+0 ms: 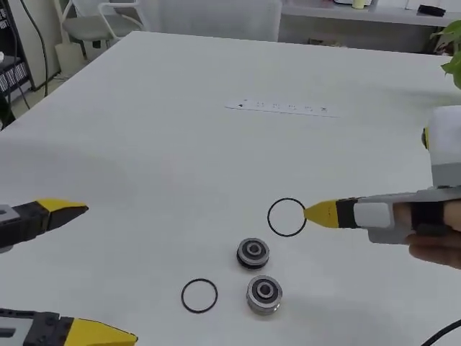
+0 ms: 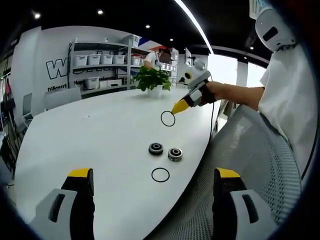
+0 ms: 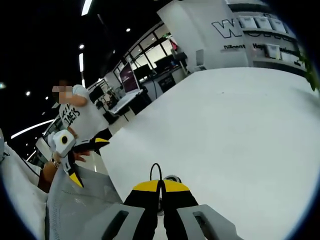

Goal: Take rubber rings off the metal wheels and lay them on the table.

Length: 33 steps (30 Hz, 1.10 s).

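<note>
Currently the right gripper point(image 1: 310, 213) comes in from the right with its jaws pinched tight on the edge of one rubber ring point(image 1: 287, 216). That ring sticks out from the yellow tips as a full open circle, just beyond the two metal wheels. Can't tell if its lower edge touches the table point(image 1: 216, 144) or sits clear of it. In the right gripper view the jaws are pressed together, with a thin black arc of ring rising from between the tips.

The second ring point(image 1: 199, 295) lies flat on the table, loose, just left of the near wheel point(image 1: 264, 295). The far wheel point(image 1: 253, 253) sits just beside the near one, closer to the held ring. The far wheel shows a dark outer band and the near wheel looks like bare metal.

The left gripper point(image 1: 111, 272) is at the left edge with its jaws spread wide and nothing between them, well apart from the wheels. In the left gripper view both yellow tips frame the second ring and the wheels from a distance.

Farther back on the table there's a pale strip point(image 1: 281, 108) with small markings. A potted plant point(image 2: 152, 80) stands at the table's far end in the left gripper view.
</note>
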Motion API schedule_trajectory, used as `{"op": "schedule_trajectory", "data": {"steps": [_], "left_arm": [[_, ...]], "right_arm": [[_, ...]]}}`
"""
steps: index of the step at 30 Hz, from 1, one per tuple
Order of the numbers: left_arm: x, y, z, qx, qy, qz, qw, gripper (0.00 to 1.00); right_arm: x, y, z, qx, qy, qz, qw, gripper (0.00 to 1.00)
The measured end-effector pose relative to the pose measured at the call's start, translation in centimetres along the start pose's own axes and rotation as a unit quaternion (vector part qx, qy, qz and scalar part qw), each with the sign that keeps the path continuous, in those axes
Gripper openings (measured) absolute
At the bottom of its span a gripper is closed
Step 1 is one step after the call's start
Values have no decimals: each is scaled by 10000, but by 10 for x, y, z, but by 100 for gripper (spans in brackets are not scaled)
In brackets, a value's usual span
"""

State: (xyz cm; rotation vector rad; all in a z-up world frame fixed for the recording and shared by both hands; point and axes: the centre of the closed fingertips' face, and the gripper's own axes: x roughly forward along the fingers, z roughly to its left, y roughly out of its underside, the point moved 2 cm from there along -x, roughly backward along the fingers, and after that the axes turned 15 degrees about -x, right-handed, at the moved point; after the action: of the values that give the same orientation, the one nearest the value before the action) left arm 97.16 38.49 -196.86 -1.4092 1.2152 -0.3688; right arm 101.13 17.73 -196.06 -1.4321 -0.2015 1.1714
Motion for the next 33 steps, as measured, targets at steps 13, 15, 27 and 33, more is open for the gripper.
{"op": "schedule_trajectory", "data": {"steps": [13, 15, 27, 33], "left_arm": [[0, 0, 0, -33, -3, 11, 10000, 99], [0, 1, 0, -38, 9, 20, 10000, 99], [0, 4, 0, 5, 20, 127, 9999, 99], [0, 4, 3, -15, -31, 137, 9999, 99]], "right_arm": [[1, -15, 17, -691, -65, 293, 9972, 0], [2, -19, 21, -816, -115, 323, 9961, 0], [12, -41, 46, -1508, -501, 490, 9861, 0], [24, -47, 55, -1837, -691, 668, 9783, 0]]}}
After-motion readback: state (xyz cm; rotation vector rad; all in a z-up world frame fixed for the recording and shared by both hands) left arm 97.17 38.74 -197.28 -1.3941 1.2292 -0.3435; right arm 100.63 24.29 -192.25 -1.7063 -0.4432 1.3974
